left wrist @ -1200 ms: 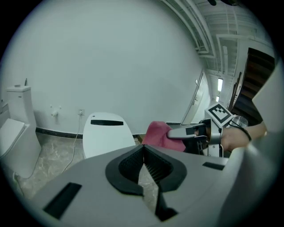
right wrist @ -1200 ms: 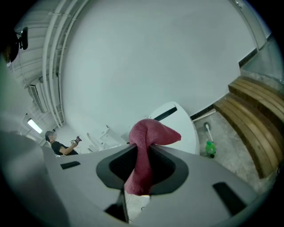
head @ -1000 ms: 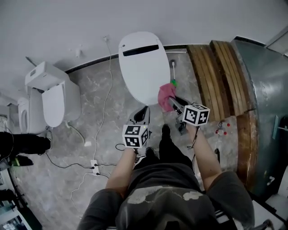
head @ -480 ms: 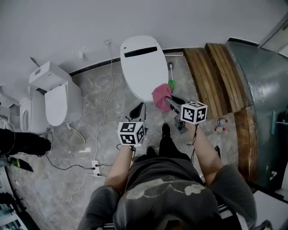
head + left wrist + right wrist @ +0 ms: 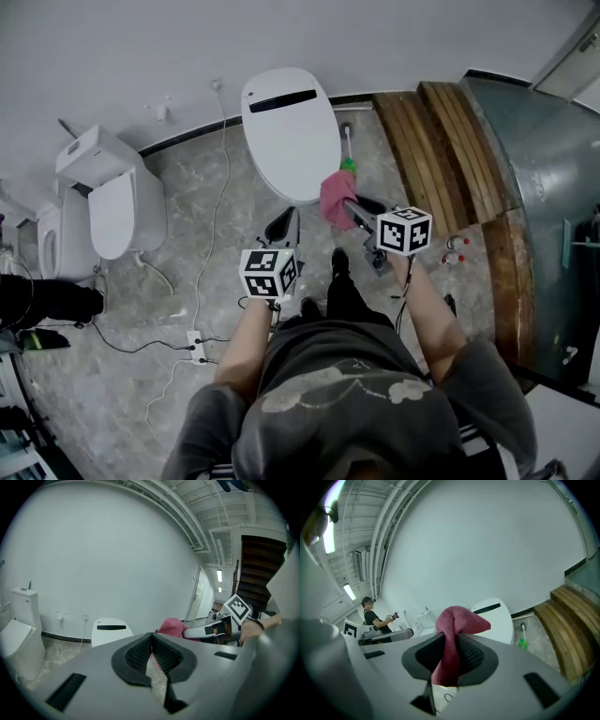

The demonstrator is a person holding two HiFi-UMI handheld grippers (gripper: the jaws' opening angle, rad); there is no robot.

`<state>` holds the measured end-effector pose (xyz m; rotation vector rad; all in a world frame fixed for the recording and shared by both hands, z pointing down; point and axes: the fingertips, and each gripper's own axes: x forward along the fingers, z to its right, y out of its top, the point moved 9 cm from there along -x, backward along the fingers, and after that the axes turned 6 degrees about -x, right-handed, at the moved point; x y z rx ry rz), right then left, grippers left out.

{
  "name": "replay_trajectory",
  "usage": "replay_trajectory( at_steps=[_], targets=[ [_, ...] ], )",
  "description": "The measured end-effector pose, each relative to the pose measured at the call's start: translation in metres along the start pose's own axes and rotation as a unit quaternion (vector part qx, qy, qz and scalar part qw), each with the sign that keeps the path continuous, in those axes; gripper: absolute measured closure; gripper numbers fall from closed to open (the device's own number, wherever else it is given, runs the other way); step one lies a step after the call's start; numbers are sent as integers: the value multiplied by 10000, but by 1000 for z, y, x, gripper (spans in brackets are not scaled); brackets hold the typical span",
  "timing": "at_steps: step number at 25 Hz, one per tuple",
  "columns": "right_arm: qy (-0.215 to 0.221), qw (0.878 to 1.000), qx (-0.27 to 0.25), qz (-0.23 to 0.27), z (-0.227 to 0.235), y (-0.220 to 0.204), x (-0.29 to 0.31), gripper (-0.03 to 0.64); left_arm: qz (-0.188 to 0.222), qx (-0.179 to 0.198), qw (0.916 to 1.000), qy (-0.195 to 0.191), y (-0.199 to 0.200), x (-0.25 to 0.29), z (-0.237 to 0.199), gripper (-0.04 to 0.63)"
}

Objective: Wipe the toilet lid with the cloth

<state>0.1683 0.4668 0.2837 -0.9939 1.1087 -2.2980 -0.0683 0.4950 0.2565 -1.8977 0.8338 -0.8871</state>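
At the wall, toilet lid (image 5: 289,131): shut, white and bare. Wiping looks not yet begun, so this reads as the approach. The next move calls for laying the cloth (image 5: 337,194) flat on the lid's near end, then pushing it across.
Right gripper (image 5: 450,639): clenched on the cloth, a fold bulging above the jaws, near the lid's front right edge.
Left gripper (image 5: 151,637): jaws pressed together, nothing between them, just before the lid's front.
Cloth: pink, bunched, held in the air, apparently not touching the lid.
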Motion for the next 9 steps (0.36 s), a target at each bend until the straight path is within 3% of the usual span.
replay_trajectory(
  at_steps=[9],
  targets=[
    [-129,9998,153,84,14,-2,-12,540,-9,2,10000,-32,1,10,11,586]
  ],
)
